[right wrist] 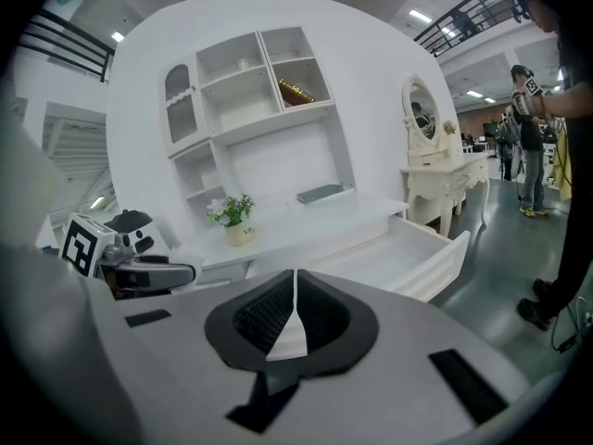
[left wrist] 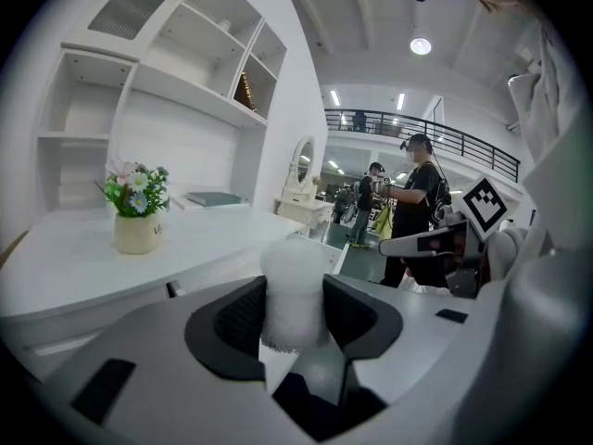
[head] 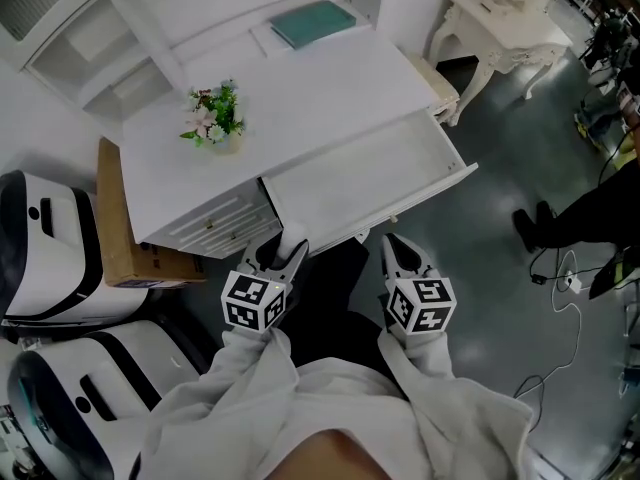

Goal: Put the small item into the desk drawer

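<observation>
The left tool (left wrist: 293, 297) was clamped on the small item (left wrist: 292, 286), a pale, fuzzy white lump standing upright between the two dark pads and poking up above them. In the head view that tool sat low and just left of centre, its tips right at the front edge of the white counter (head: 300, 98). The right tool (right wrist: 293, 311) had its jaws pressed together with nothing between them; in the head view it hung just beside the left one, lower centre, below the open drawer's front.

The drawer (head: 372, 171) stood pulled out from the counter toward the right of the frame, its white inside bare. So the item was not in it; it was up in the left tool, near the drawer's left end.

Farther back on the counter a flower pot (head: 214, 120) with pink and white blooms stood toward the left, and a teal book (head: 313, 22) lay flat near the top centre, under the white shelves (head: 90, 38). A cardboard box (head: 118, 230) leaned against the counter's left side. At upper right stood a cream dressing table (head: 505, 20), and a person in dark clothes (head: 590, 208) was on the grey floor at the right edge.
</observation>
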A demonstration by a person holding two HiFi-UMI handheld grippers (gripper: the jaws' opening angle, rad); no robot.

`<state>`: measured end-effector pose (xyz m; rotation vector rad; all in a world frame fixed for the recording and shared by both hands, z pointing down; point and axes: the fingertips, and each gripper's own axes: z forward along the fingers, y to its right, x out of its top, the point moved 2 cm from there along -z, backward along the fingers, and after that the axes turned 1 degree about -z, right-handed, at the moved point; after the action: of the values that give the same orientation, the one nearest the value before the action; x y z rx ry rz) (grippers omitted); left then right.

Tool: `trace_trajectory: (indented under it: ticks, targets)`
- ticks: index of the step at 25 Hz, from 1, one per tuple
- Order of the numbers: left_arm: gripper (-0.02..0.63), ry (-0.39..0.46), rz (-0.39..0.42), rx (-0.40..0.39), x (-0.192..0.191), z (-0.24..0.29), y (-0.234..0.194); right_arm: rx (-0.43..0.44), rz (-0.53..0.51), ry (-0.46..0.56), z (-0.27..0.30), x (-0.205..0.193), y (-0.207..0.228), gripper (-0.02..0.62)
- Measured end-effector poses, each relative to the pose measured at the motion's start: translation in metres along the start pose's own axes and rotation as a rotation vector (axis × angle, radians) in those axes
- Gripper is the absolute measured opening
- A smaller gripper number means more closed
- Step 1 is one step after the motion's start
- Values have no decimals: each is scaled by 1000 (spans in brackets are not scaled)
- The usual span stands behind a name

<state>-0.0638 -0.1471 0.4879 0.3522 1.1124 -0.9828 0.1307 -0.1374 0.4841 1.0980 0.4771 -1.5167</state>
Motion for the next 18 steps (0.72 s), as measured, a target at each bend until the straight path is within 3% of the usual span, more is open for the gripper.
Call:
trace_trajectory:
  ticks: [18]
  targets:
    - [192,-43,-57,-8,22,87,-28,6,-6,-58,56,27,27,35]
